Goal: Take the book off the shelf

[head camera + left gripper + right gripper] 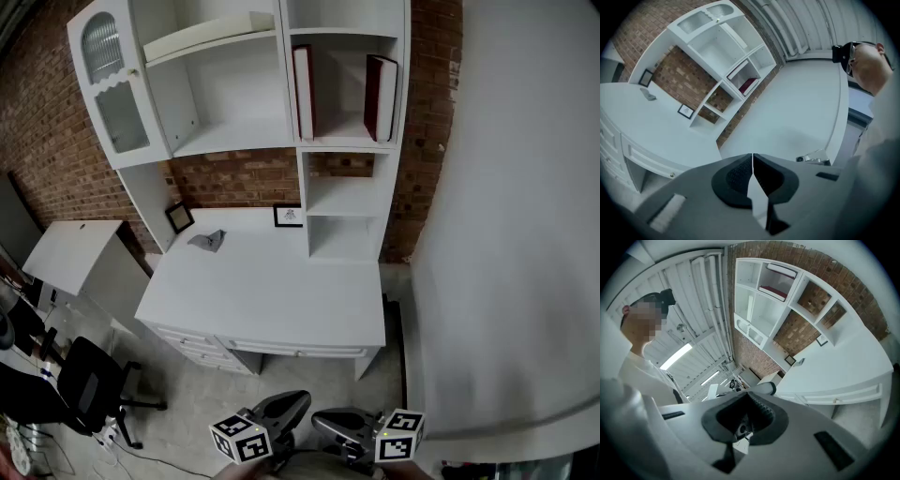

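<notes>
Holding the left gripper (292, 401) at the bottom centre of the head view, jaws clenched tip to tip on nothing. Holding the right gripper (330, 419) just beside it to the right, likewise clenched and empty, well apart from the shelf unit (291, 150) filling the upper middle of the frame. Leaving one red book (304, 92) standing upright against the left wall of the upper right compartment, and a second red book (380, 97) leaning at that compartment's right wall, with a bare gap between them. Looking down on the white desk (272, 291) at centre frame, bearing a crumpled grey cloth (208, 240) between two small framed pictures (289, 216) propped at the brick wall (244, 178). Catching a black office chair (89, 384) at lower left.
</notes>
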Demonstrator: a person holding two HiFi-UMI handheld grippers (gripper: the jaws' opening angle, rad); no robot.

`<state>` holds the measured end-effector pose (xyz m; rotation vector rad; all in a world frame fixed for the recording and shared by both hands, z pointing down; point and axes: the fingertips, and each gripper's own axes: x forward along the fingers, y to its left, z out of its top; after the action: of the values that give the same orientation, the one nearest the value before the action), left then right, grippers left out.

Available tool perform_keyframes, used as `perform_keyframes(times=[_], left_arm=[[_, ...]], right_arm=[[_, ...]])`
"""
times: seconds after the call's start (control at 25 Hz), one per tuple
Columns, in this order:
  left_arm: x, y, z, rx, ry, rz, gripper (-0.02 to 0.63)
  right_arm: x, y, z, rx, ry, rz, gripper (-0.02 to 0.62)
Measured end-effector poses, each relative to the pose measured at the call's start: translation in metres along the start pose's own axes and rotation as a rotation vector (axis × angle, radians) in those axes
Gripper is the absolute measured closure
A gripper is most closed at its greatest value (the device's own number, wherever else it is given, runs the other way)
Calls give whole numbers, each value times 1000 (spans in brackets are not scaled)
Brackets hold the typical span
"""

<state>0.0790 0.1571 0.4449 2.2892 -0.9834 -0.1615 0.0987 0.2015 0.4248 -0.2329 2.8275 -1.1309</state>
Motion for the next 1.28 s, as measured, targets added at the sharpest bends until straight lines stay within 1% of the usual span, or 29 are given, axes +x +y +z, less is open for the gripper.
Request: perform_keyframes(times=[0.16, 0.28, 0.4, 0.48, 0.6, 0.68, 0.72, 0.88, 0.92, 1.0, 1.16, 1.2, 1.28], left_arm=[[-12, 11, 9, 60, 4, 15, 596], [-21, 23, 19, 82, -5, 27, 597], [-28, 29, 30, 96, -13, 4, 597], [-34, 34, 36, 117, -13, -10, 597], [-46, 43, 42, 157, -10, -18, 597], [-55, 51, 46, 209, -2, -17, 597], [-61, 54, 49, 249, 6, -13, 597], [-85, 69, 59, 438, 56, 13, 597], [-92, 74, 65, 474, 64, 22, 597], [-110, 84, 76, 515, 77, 40, 596], [-152, 98, 88, 553, 119, 56, 597], [-160, 101, 89, 549, 129, 53, 597], [-173, 104, 88, 504, 127, 50, 596]], right_arm=[[19, 2, 2, -26, 11, -10, 589], [31, 3, 3, -60, 20, -36, 589], [39, 1, 8, -63, 0, -71, 589], [45, 0, 11, -54, -20, -81, 589], [56, -2, 10, -50, -20, -90, 589], [66, 0, 11, -51, -8, -103, 589], [70, 0, 12, -48, -2, -106, 589], [79, 0, 14, -41, 20, -116, 589], [81, -1, 17, -45, 20, -116, 588], [86, 1, 22, -56, 25, -118, 588], [105, 4, 13, -44, 54, -120, 588], [111, 3, 10, -35, 62, -118, 588], [122, 3, 6, -23, 81, -109, 588]])
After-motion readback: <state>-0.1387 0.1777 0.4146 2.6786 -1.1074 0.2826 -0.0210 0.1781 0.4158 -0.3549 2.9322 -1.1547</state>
